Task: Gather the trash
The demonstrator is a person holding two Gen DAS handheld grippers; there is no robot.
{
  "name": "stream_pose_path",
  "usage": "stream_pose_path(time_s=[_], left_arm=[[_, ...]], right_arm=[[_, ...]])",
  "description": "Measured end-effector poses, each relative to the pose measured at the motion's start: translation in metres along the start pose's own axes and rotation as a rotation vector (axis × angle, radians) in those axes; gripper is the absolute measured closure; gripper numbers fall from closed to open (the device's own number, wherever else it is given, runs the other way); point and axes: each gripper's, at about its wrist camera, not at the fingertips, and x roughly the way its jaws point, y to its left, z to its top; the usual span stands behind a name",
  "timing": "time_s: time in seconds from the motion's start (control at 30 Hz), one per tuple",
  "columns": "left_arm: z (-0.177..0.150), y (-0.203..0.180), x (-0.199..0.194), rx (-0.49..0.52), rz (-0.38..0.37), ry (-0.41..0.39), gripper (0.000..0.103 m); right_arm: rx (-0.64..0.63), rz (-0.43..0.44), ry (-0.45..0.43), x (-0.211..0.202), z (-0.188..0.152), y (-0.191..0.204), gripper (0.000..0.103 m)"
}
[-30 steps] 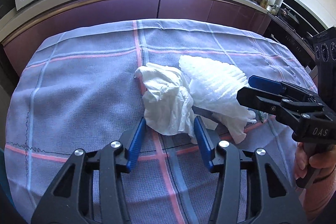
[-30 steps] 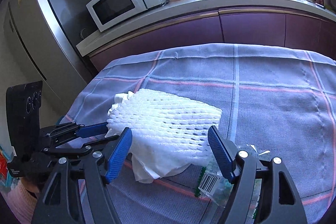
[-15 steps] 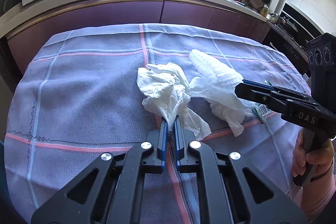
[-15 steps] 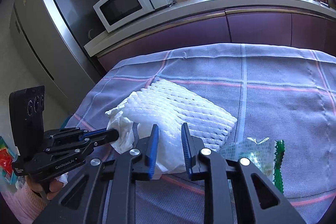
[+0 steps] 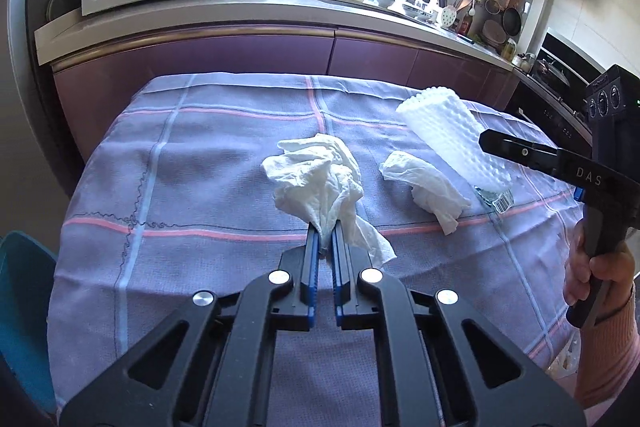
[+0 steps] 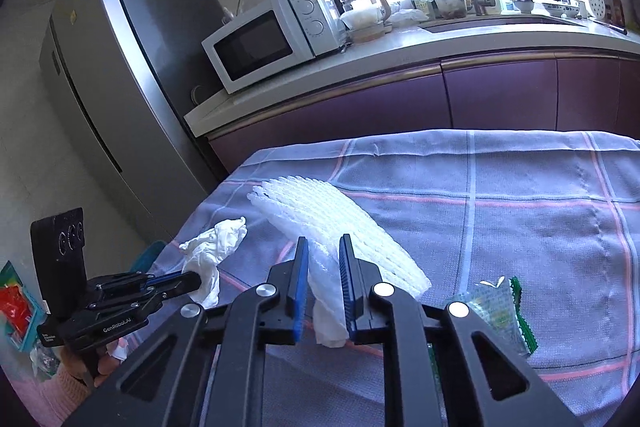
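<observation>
- Left gripper [image 5: 325,233] is clamping a crumpled white paper towel [image 5: 316,183], jaws all but together on its lower fold; the towel is bunching above the fingertips, over the middle of the checked tablecloth [image 5: 180,187].
- Right gripper [image 6: 325,247] is closing on a white foam fruit net [image 6: 340,223], blue pads pressing its near end; the net is sticking out tilted past the fingertips, off the cloth.
- A second crumpled tissue [image 5: 428,187] is lying on the tabletop between the two grippers, apart from the first.
- A clear wrapper with a barcode [image 5: 496,197] is sitting on the cloth just under the net, toward the right edge; green printing is showing on it in the right wrist view.
- A hand [image 5: 596,279] in a pink sleeve is gripping the right gripper's handle.
</observation>
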Motion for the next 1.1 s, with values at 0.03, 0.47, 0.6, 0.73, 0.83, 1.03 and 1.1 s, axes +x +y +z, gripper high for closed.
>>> stream_pose_path(time_s=[0.03, 0.47, 0.6, 0.73, 0.83, 1.03, 1.1], left_arm=[[-0.002, 0.002, -0.005, -0.002, 0.003, -0.008, 0.097], [-0.027, 0.036, -0.055, -0.036, 0.044, -0.057, 0.097], [-0.035, 0.041, -0.063, -0.049, 0.051, -0.061, 0.097], [-0.043, 0.049, -0.072, -0.073, 0.061, -0.062, 0.097], [-0.047, 0.054, -0.077, -0.088, 0.074, -0.067, 0.097], [-0.054, 0.065, -0.087, -0.108, 0.093, -0.075, 0.097], [-0.056, 0.068, -0.090, -0.116, 0.098, -0.077, 0.097]], right_arm=[[0.001, 0.010, -0.006, -0.002, 0.001, 0.003, 0.089], [0.005, 0.185, 0.003, 0.001, -0.010, 0.048, 0.089], [0.000, 0.223, 0.036, 0.012, -0.020, 0.062, 0.089], [-0.007, 0.256, 0.067, 0.022, -0.028, 0.075, 0.089], [-0.011, 0.276, 0.082, 0.028, -0.032, 0.083, 0.089], [-0.028, 0.305, 0.109, 0.037, -0.037, 0.097, 0.089], [-0.034, 0.314, 0.114, 0.039, -0.038, 0.102, 0.089]])
